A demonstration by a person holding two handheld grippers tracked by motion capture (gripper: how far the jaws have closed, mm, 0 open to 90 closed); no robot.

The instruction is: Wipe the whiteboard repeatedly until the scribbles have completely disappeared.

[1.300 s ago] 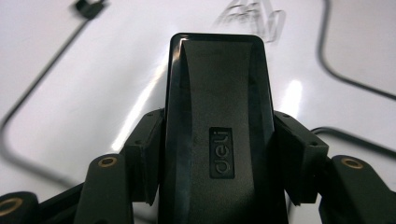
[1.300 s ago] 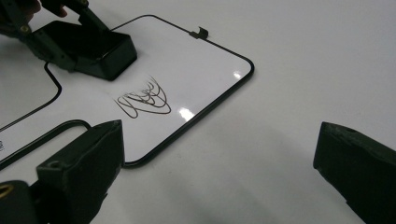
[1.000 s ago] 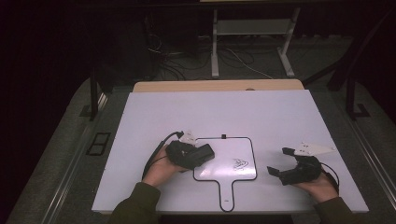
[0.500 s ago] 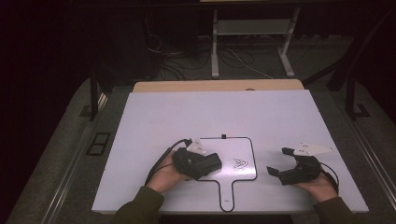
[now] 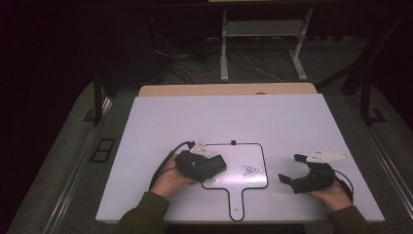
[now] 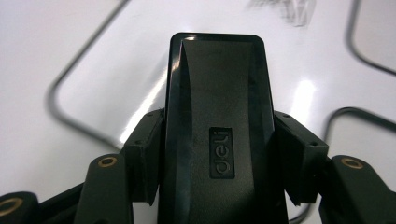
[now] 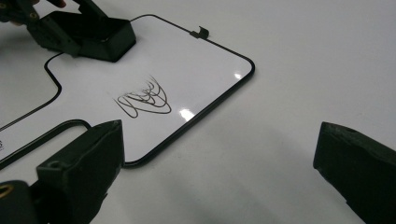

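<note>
— How is the left gripper (image 5: 214, 165) held?
— It is gripped in the left hand (image 5: 171, 178), laid low and pointed toward the right, its jaws clamped on a black block (image 6: 219, 126).
— And the right gripper (image 5: 292, 169)?
— It is cradled in the right hand (image 5: 333, 192), pointed leftward, its jaws spread wide with nothing between them.
— The forearms?
— Both are brought in from the near edge, sleeved in dark green.
</note>
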